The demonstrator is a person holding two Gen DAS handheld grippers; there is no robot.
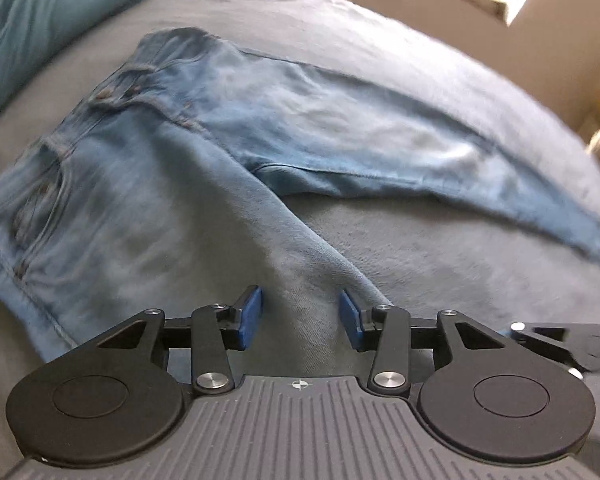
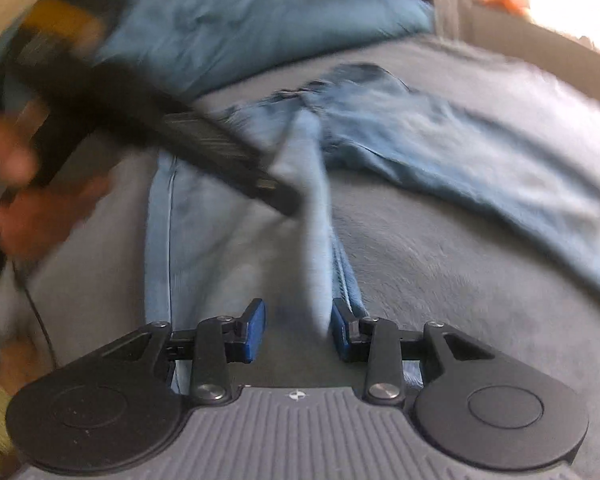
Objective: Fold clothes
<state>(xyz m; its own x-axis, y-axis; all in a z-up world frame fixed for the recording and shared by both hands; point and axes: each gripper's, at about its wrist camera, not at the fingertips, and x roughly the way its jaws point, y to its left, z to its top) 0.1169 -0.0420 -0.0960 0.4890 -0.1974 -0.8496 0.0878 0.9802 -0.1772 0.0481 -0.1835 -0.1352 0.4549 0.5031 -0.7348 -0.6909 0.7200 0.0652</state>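
Note:
A pair of light blue jeans lies flat on a grey blanket, waistband at the far left and the two legs spread apart. My left gripper hangs open just over the near leg, its blue pads apart and not pressing the denim. In the right wrist view the jeans are blurred. My right gripper is open over the near leg, with a raised fold of denim between the pads. The left gripper's dark housing crosses the upper left, held by a hand.
A teal pillow lies at the head of the bed behind the jeans, and it also shows as the pillow in the right wrist view. The grey blanket spreads wide to the right. A beige wall and a sunlit patch lie beyond.

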